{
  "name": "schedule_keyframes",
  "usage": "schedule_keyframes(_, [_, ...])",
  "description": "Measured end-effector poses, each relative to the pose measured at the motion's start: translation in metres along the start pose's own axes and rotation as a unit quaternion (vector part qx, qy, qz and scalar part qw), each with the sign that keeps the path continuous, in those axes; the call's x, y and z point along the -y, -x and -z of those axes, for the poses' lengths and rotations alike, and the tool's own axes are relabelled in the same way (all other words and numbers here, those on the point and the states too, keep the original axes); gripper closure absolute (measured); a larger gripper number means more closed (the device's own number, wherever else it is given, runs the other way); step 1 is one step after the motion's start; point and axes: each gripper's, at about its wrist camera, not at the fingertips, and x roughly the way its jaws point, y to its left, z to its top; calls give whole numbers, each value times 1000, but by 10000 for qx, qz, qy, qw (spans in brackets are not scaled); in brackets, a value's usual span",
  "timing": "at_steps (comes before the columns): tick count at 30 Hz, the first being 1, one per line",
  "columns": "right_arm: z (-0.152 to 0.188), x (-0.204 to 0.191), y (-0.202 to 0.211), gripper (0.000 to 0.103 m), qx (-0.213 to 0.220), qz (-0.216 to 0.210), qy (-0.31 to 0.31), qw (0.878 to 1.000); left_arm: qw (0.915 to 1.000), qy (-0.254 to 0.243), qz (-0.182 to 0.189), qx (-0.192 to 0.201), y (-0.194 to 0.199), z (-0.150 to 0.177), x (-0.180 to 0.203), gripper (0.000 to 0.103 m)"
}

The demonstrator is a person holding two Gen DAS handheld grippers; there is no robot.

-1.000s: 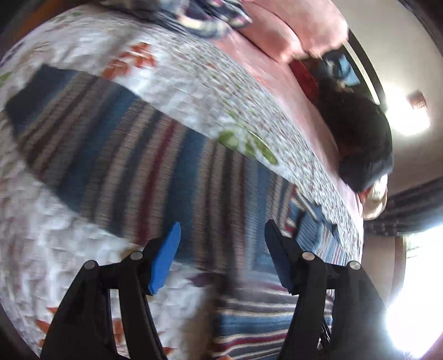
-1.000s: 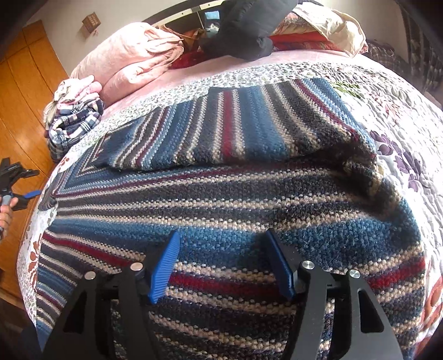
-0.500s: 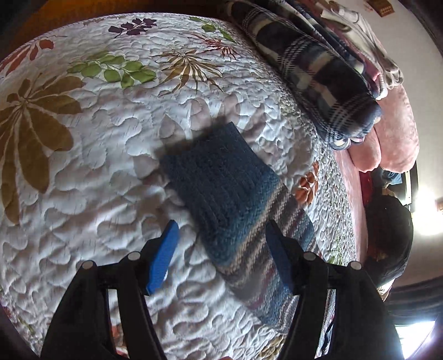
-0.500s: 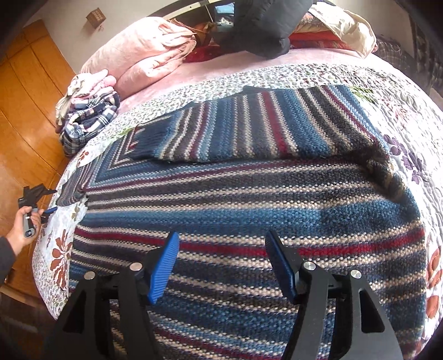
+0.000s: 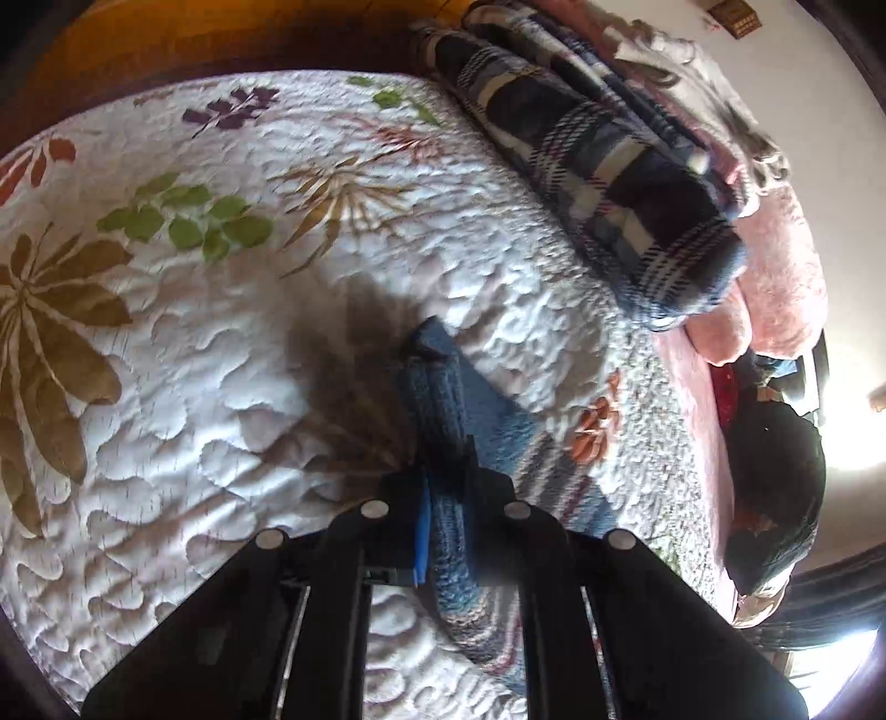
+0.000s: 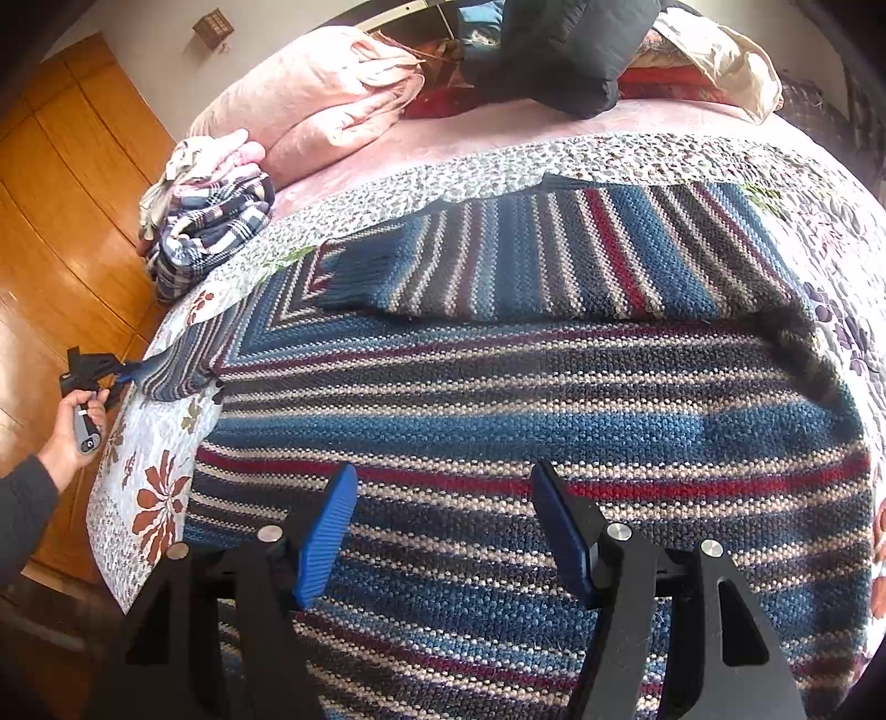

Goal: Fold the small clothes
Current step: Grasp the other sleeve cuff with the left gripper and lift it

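Note:
A striped knitted sweater [image 6: 526, 399] in blue, red, grey and cream lies spread on the bed. One sleeve [image 6: 554, 260] is folded across its upper part. The other sleeve's blue cuff [image 5: 443, 399] is pinched between the fingers of my left gripper [image 5: 443, 498], which is shut on it and lifts it off the quilt. From the right wrist view that left gripper [image 6: 119, 374] shows at the bed's left edge, held by a hand [image 6: 72, 437]. My right gripper [image 6: 443, 526] hovers open over the sweater's lower body, nothing between its blue pads.
A floral quilt [image 5: 166, 360] covers the bed. A folded plaid garment [image 6: 216, 227] and pink blankets [image 6: 310, 111] sit at the far left. A black cushion [image 6: 559, 50] and more bedding lie at the head. Wooden floor [image 6: 61, 221] runs along the left side.
My left gripper was open around the sleeve cuff; now it has shut on it and raised it. The right gripper drew back a little and stays open.

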Motion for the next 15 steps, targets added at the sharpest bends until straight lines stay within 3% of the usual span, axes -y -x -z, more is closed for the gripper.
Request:
schedule_keyframes(3, [-2, -2, 6, 37, -9, -34, 0, 10000, 9978, -506, 378, 184, 29, 0, 48, 96])
schedule_keyframes(9, [-2, -5, 25, 37, 80, -111, -34, 9999, 9843, -1472, 893, 387, 70, 18, 145, 96])
schedule_keyframes(15, [0, 6, 44, 37, 144, -127, -98, 9998, 9634, -2448, 1012, 419, 85, 64, 229, 96])
